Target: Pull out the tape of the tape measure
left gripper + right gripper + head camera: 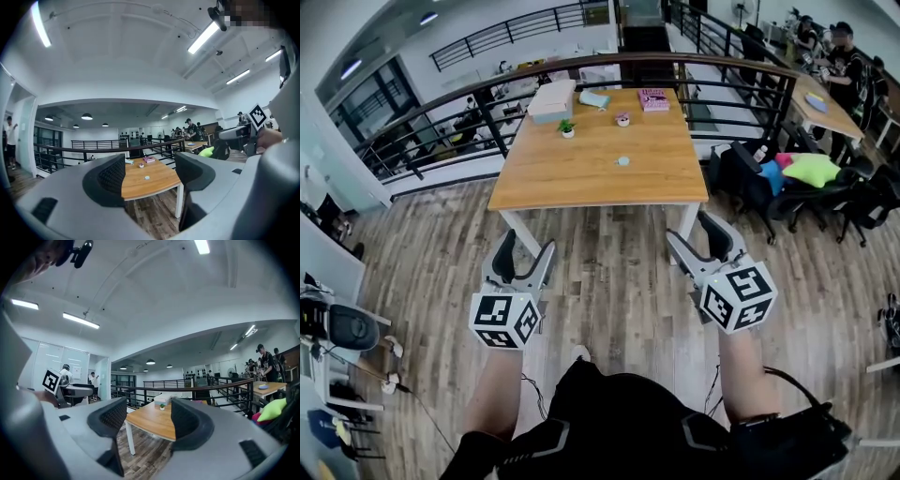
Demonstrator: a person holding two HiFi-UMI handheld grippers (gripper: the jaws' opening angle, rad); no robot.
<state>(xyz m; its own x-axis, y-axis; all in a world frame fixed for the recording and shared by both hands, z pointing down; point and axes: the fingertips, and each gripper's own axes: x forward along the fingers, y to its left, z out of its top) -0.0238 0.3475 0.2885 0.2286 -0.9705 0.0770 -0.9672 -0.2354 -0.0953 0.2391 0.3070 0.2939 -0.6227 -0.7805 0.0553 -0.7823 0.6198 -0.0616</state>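
The left hand-held gripper [527, 242] and right hand-held gripper [687, 227] are being held, jaws wide apart and empty, short of the tabletop [581, 173], at whose middle the small round tape measure [622, 160] is being shown only by the head and left gripper views.

1 worktop [581, 178]: 1 tape measure [622, 160], 2 sm. pots [567, 128] [622, 119], 1 pink book [653, 99], 1 white box [551, 99]. 2 hand-held grippers [529, 246] [689, 230].
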